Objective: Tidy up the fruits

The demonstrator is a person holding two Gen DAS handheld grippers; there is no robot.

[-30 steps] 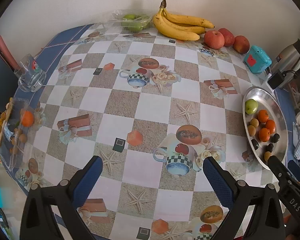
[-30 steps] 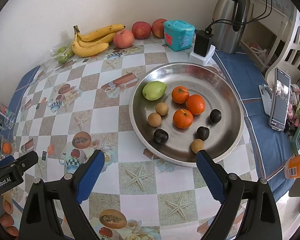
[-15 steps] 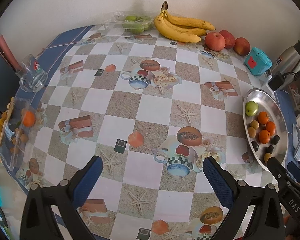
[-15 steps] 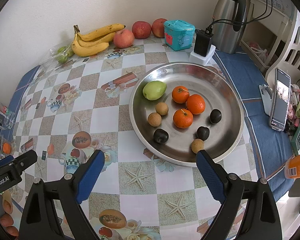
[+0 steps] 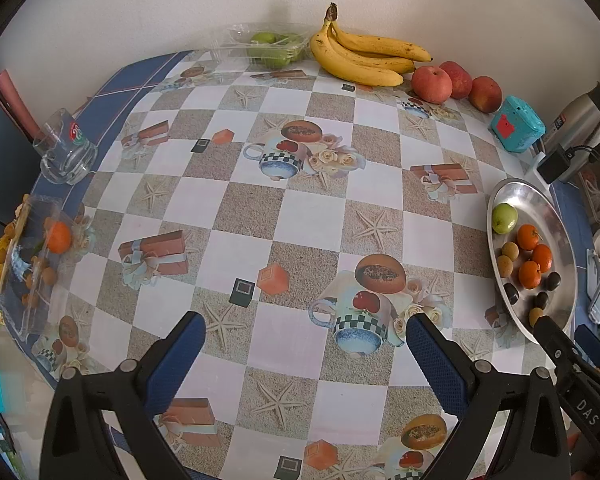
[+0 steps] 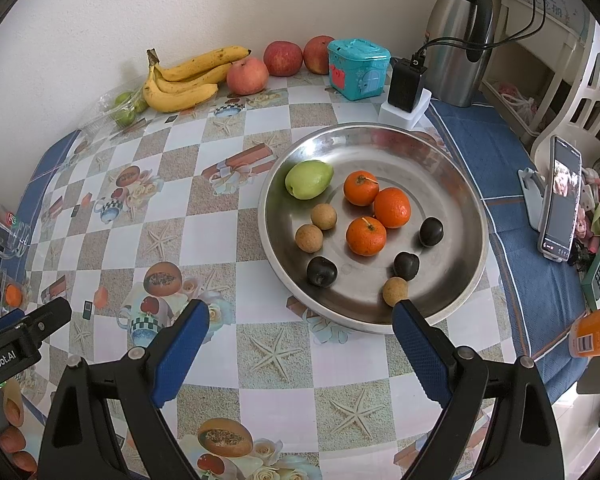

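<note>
Both claws were spread wide with nothing in them — the left claw [image 5: 304, 344] hung over bare table [image 5: 300, 216], the right claw [image 6: 300, 328] just short of the steel tray [image 6: 466, 280]. Risk as I saw it: the small round fruits, like that tan one [image 6: 395, 291] by the rim, could roll off if a finger bumped the tray. Only the left view showed the clear box [image 5: 32, 264] with an orange [image 5: 58, 237] at the table edge; only the right one showed the phone [image 6: 560, 200].
</note>
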